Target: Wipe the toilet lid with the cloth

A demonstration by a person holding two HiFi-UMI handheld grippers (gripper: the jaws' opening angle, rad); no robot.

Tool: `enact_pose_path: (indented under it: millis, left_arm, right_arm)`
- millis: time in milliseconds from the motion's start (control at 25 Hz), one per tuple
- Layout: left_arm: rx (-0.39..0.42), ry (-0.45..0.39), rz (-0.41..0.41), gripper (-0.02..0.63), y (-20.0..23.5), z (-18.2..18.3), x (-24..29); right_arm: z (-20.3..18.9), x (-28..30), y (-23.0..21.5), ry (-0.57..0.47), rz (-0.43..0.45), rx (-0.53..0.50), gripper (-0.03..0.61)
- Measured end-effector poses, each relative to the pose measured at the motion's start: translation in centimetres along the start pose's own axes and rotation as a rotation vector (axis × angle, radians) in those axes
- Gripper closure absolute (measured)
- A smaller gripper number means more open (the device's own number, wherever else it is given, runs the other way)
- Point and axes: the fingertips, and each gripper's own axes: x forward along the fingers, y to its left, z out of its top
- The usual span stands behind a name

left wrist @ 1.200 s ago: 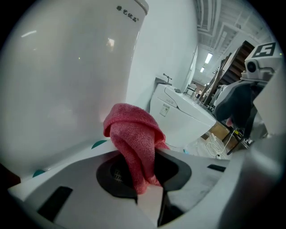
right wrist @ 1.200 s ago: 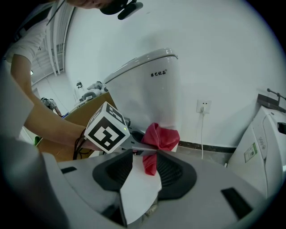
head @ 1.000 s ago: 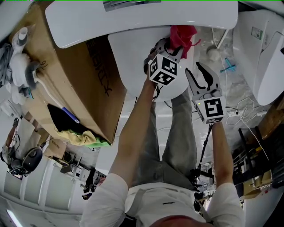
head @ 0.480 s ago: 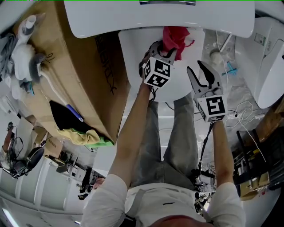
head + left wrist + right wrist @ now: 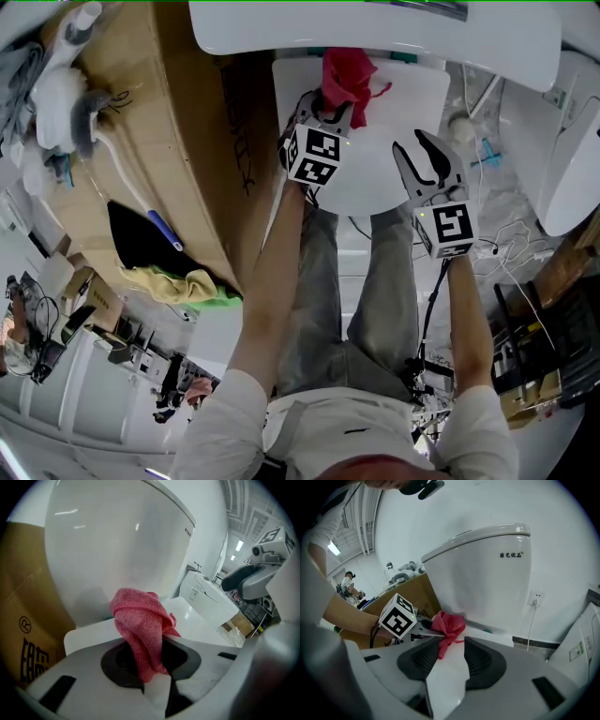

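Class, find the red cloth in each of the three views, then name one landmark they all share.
Head view: cloth at top centre, at the left gripper's tip.
Left gripper view: cloth at centre, clamped between the jaws.
Right gripper view: cloth left of centre, beyond the open jaws.
Shared landmark: the white toilet tank behind it.

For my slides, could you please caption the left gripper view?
Left tool gripping a red cloth at the white toilet lid, tank behind.
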Motion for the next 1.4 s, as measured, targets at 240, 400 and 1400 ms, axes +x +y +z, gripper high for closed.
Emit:
enact_pose_path:
  millis: [240,400,1400]
  left_arm:
    - [-0.033,0.005,0.058,0.505,3.0,-1.7,-2.0]
    - [-0.056,0.014,0.103,0.505,4.9,-2.8,-3.2]
    - [-0.055,0.027,0.302,0.505,5.7,-3.4,-9.9]
  right_arm:
    - [0.5,0.8,1.6,-0.014,0.015,-0.030,0.400]
    - [0.7,1.0,2.3,-0.019,0.021,-0.047,0.400]
    - [-1.2,-1.1,1.7,0.004,0.007,-0.027,0.400]
